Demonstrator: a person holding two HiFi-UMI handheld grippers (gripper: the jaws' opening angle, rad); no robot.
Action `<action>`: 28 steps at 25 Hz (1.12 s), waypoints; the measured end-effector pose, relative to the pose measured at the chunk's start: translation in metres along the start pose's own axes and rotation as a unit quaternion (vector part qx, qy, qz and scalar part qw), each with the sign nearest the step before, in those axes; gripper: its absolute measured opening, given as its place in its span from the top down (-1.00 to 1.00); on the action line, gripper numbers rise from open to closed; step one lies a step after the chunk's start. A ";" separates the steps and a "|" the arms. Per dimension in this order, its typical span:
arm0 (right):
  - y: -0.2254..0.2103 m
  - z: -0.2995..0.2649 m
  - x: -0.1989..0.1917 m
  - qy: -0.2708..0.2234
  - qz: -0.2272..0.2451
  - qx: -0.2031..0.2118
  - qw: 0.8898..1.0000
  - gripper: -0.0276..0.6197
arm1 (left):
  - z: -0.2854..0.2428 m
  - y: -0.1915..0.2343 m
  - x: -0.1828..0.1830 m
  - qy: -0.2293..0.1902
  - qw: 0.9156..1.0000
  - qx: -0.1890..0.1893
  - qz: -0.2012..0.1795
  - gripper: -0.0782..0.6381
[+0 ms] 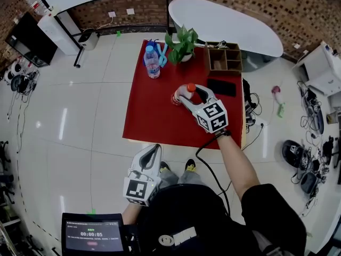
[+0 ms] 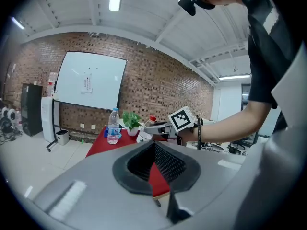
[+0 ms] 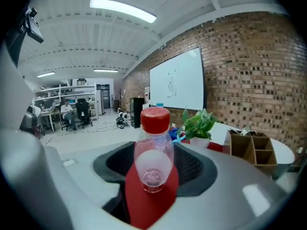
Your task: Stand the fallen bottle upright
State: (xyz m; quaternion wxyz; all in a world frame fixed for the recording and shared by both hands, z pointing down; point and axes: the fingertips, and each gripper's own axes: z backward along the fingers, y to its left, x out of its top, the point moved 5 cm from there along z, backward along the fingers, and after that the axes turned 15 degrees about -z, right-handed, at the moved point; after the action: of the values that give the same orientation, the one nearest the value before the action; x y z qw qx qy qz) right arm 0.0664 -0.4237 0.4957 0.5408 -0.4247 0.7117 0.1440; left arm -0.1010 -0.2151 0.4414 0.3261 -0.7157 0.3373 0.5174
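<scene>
A clear bottle point(image 1: 179, 95) with a red cap is held over the middle of the red table point(image 1: 149, 116), and my right gripper point(image 1: 187, 93) is shut on it. In the right gripper view the bottle point(image 3: 153, 143) stands cap-up between the jaws of the right gripper point(image 3: 152, 174). The left gripper view shows the bottle point(image 2: 143, 132) tilted, its base near the tabletop. My left gripper point(image 1: 153, 152) hangs off the table's near edge, close to my body. The left gripper point(image 2: 154, 150) holds nothing and its jaws look closed.
A blue-capped water bottle point(image 1: 152, 62) stands upright at the table's far left, next to a potted plant point(image 1: 183, 43). At the far right are a wooden organiser box point(image 1: 224, 57) and a black phone point(image 1: 221, 87). White tiled floor surrounds the table.
</scene>
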 end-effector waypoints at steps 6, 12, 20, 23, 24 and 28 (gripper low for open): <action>0.006 -0.021 0.008 0.023 0.009 -0.017 1.000 0.11 | -0.004 0.008 0.011 0.010 1.000 0.004 -0.001 0.76; 0.012 -0.020 0.003 0.037 0.023 -0.021 0.999 0.10 | 0.003 -0.002 0.012 -0.003 1.000 0.016 -0.007 0.76; 0.018 0.003 0.025 0.003 -0.035 0.008 0.999 0.10 | 0.008 -0.013 0.015 -0.006 1.000 0.019 0.000 0.76; 0.021 0.039 0.038 -0.026 -0.042 0.024 0.998 0.09 | 0.005 -0.024 0.017 -0.007 1.000 0.014 0.000 0.76; 0.023 0.055 0.042 -0.039 -0.046 0.033 0.998 0.09 | 0.004 -0.028 0.018 -0.007 1.000 0.012 0.001 0.76; 0.034 0.128 0.043 -0.086 -0.064 0.048 0.993 0.51 | -0.007 -0.046 0.023 -0.007 1.000 0.002 -0.005 0.76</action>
State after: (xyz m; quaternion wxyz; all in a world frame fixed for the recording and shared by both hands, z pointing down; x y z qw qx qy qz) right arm 0.1207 -0.3378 0.4011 0.6277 -0.4294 0.6399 0.1104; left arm -0.0541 -0.1978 0.4265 0.3325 -0.7128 0.3330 0.5200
